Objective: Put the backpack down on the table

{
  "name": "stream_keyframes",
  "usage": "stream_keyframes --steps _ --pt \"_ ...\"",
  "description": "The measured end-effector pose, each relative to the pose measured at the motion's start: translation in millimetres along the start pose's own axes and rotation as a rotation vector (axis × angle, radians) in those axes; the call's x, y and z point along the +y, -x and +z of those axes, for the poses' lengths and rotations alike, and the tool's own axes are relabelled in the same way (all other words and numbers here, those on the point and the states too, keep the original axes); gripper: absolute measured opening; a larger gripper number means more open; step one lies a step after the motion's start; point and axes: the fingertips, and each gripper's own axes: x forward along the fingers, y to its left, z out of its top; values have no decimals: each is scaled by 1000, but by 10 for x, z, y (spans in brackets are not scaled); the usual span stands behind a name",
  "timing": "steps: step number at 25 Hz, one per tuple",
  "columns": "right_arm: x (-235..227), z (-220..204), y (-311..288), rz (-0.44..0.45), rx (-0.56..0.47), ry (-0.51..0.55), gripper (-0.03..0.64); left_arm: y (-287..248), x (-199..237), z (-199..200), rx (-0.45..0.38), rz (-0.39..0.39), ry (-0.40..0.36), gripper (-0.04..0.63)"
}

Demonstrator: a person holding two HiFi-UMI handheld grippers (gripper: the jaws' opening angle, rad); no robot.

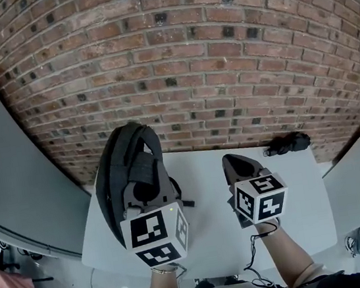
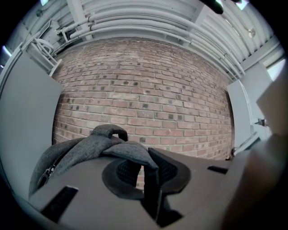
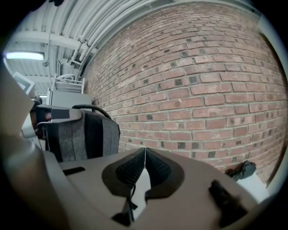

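Grey strap (image 2: pixel 130 152) sits clenched between my left fingers (image 2: pixel 168 170), the backpack (image 1: pixel 131 173) just ahead of them, over the left side of the white bench (image 1: pixel 213 235). My right fingers (image 3: pixel 158 167) are pressed together, empty.

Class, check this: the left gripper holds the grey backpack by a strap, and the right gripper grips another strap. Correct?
No. The right gripper grips nothing: the right gripper view shows its jaws shut, empty. The left gripper holds the backpack by a strap.
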Motion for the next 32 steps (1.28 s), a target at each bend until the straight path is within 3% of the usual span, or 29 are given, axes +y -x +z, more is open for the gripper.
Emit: stream_keyframes --steps 32 --pt "-708 -258 558 -67 -16 -92 31 -119 -1009 -536 121 -21 -45 55"
